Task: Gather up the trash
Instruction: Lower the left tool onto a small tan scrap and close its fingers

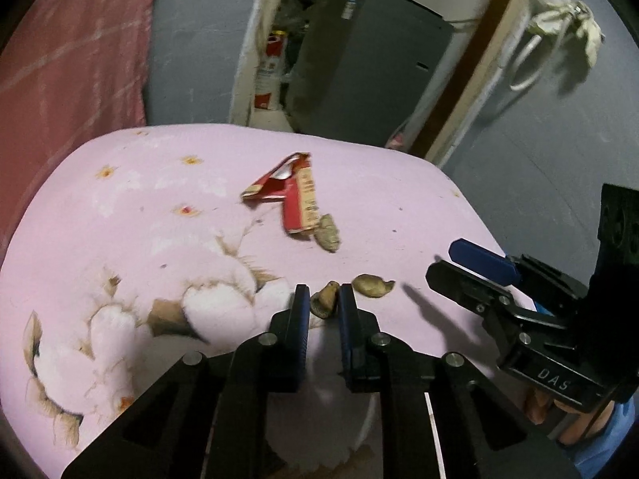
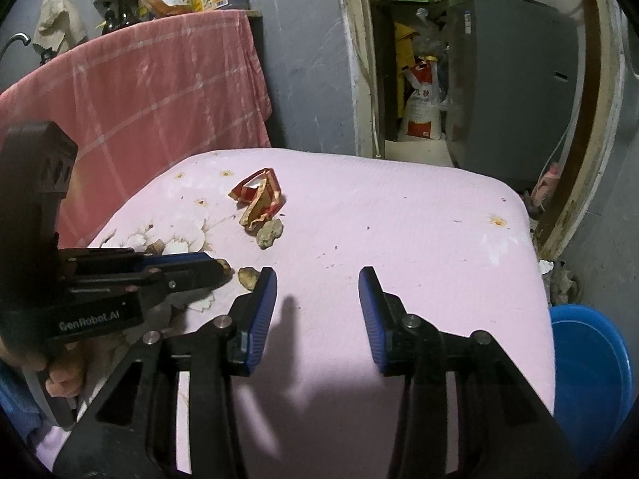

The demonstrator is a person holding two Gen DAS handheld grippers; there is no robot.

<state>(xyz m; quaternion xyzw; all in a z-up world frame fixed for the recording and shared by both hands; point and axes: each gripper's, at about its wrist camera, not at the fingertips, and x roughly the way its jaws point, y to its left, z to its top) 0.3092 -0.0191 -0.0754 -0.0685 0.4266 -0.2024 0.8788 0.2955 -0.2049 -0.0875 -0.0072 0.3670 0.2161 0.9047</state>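
On a pink flowered cloth (image 1: 167, 183) lie a torn red wrapper (image 1: 293, 193) and tan crumpled scraps. My left gripper (image 1: 323, 295) is shut on one tan scrap (image 1: 324, 300), low over the cloth; it also shows in the right wrist view (image 2: 217, 269). A second scrap (image 1: 371, 284) lies just right of it, a third scrap (image 1: 328, 233) by the wrapper. My right gripper (image 2: 317, 279) is open and empty above bare cloth, right of the scraps (image 2: 248, 276). The wrapper (image 2: 259, 195) and third scrap (image 2: 269, 233) lie farther ahead on its left.
A blue tub (image 2: 591, 375) stands on the floor at the table's right edge. A pink checked towel (image 2: 159, 92) hangs behind on the left. A grey appliance (image 2: 515, 92) and a white sack (image 2: 423, 107) fill the doorway beyond.
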